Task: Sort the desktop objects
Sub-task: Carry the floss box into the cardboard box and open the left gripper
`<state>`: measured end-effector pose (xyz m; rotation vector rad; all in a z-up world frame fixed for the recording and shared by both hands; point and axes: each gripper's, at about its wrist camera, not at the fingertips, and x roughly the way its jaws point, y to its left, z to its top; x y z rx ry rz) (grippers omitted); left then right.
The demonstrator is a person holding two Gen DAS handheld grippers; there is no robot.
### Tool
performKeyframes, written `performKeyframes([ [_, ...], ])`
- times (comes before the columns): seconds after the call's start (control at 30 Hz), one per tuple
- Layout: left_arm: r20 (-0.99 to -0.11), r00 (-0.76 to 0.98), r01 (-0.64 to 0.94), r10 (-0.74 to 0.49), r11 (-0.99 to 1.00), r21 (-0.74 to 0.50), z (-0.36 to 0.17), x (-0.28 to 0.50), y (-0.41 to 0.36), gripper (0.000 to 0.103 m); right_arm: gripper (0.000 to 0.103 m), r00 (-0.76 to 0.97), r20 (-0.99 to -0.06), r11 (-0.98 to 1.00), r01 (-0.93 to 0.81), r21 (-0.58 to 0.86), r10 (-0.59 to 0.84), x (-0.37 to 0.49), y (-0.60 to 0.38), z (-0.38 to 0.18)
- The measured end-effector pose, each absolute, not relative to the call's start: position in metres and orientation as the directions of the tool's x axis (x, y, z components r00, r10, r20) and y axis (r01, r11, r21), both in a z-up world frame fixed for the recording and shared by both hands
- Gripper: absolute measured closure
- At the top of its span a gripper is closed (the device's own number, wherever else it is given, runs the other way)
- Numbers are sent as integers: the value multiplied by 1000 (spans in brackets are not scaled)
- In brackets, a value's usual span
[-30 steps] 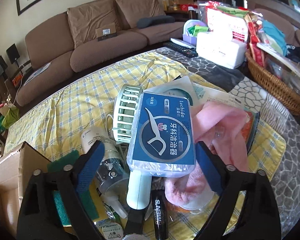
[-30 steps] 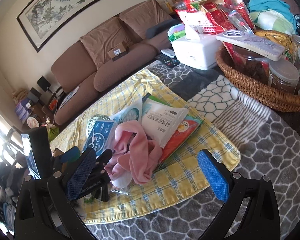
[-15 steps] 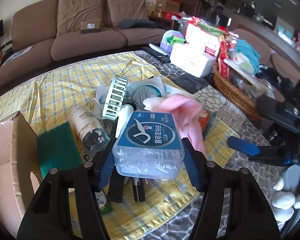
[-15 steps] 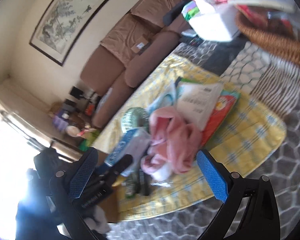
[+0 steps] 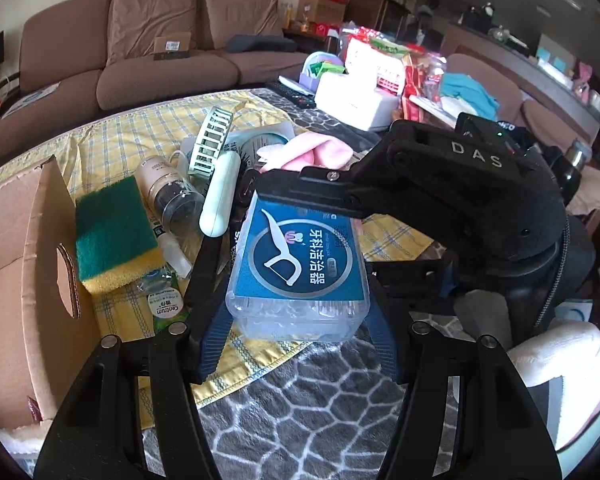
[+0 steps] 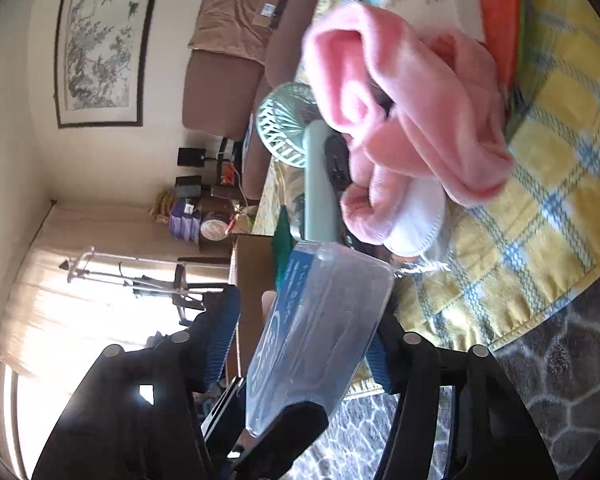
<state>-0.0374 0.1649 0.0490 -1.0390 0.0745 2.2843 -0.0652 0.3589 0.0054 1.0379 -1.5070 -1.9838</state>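
cardboard box point(image 5: 16, 280) waits open at left as a likely drop spot | left hand-held gripper point(image 5: 296, 332) clamped on the dental floss pick box point(image 5: 300, 264), lifted off the counter point(image 5: 300, 412) | right hand-held gripper point(image 6: 300, 356) closing around the box's far end, seemingly for a hand-over; contact unclear

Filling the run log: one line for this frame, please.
left hand-held gripper: shut on floss box | right hand-held gripper: closing around same box, contact unclear | box above cloth edge | carton at left
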Motion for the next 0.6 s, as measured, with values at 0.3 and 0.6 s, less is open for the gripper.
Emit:
performKeyframes([
  [0.3, -652, -522, -577, 550, -791, -205, 110, -16, 92, 44, 63, -565, -308, -455, 136, 880, -766, -45, 288, 63],
  [0.6, -674, -612, -393, 414, -899, -195, 130, -19, -51, 45, 61, -393, -409, -534, 293, 793, -824, -73, 135, 115],
])
